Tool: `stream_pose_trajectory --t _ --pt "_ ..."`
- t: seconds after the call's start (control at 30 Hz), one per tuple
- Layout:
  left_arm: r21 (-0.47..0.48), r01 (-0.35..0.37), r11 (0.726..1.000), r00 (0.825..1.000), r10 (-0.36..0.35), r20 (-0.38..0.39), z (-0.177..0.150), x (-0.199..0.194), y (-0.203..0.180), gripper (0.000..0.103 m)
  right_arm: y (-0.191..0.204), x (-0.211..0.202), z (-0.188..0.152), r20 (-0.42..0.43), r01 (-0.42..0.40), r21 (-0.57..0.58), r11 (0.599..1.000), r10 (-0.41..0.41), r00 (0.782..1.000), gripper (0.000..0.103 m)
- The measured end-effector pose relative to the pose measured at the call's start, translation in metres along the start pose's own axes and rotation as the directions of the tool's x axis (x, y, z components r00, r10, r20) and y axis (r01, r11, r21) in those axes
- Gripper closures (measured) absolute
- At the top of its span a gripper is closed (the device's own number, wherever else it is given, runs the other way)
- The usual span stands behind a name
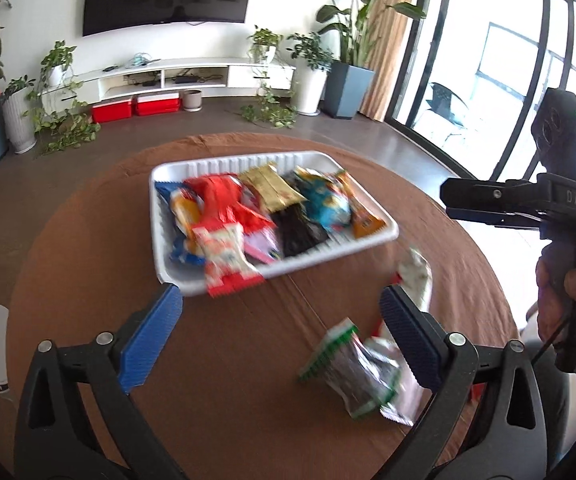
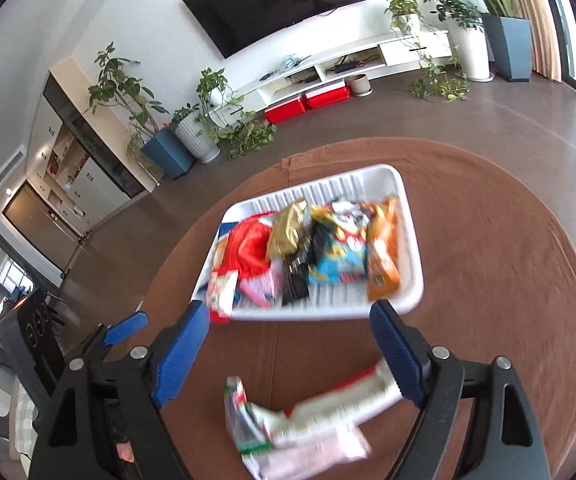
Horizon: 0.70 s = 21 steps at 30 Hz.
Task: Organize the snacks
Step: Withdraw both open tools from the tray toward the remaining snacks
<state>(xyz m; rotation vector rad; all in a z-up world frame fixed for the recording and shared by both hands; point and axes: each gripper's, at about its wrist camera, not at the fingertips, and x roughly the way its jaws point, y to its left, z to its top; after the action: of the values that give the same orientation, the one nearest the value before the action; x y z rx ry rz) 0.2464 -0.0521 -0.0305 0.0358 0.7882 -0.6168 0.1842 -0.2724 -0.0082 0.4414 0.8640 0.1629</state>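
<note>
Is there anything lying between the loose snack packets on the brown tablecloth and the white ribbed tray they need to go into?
Nothing visible. Only bare brown tablecloth separates the loose snack packets from the white ribbed tray. A red-and-white packet overhangs the tray's near rim.

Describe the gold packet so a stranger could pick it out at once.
Find the round brown table, then the white tray on it. Along the tray's far side, between the red bag and the blue bag, lies the gold packet, the only metallic gold wrapper there.
</note>
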Motion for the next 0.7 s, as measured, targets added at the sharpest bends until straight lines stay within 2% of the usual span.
stream_pose_trajectory --t 0.1,0.2,0.33,0.5,0.7 --pt "-0.009 0.015 1.0 1.0 -0.015 -0.025 -0.027 -0.005 -0.019 0.001 -0.012 -0.023 -0.04 0.01 0.005 0.046 0.999 -0.005 1.0 0.016" --pt "-0.042 0.019 0.999 0.997 -0.022 -0.069 -0.053 -0.004 -0.038 0.001 -0.018 -0.036 -0.083 0.002 0.045 0.065 0.997 -0.046 0.999 0.016" --pt "-0.113 0.018 0.993 0.995 -0.03 -0.099 -0.075 0.002 -0.052 0.001 -0.022 -0.053 -0.118 0.024 0.05 0.11 0.993 -0.053 0.998 0.016" --pt "-0.141 -0.024 0.99 0.992 0.006 -0.127 -0.082 0.007 -0.065 0.001 -0.018 -0.07 -0.138 0.056 0.06 0.095 0.994 -0.065 0.996 0.016" --pt "-0.227 -0.062 0.972 0.989 0.029 -0.145 -0.073 0.017 -0.055 0.001 -0.021 -0.074 -0.156 0.035 0.048 0.099 0.994 -0.052 0.998 0.016"
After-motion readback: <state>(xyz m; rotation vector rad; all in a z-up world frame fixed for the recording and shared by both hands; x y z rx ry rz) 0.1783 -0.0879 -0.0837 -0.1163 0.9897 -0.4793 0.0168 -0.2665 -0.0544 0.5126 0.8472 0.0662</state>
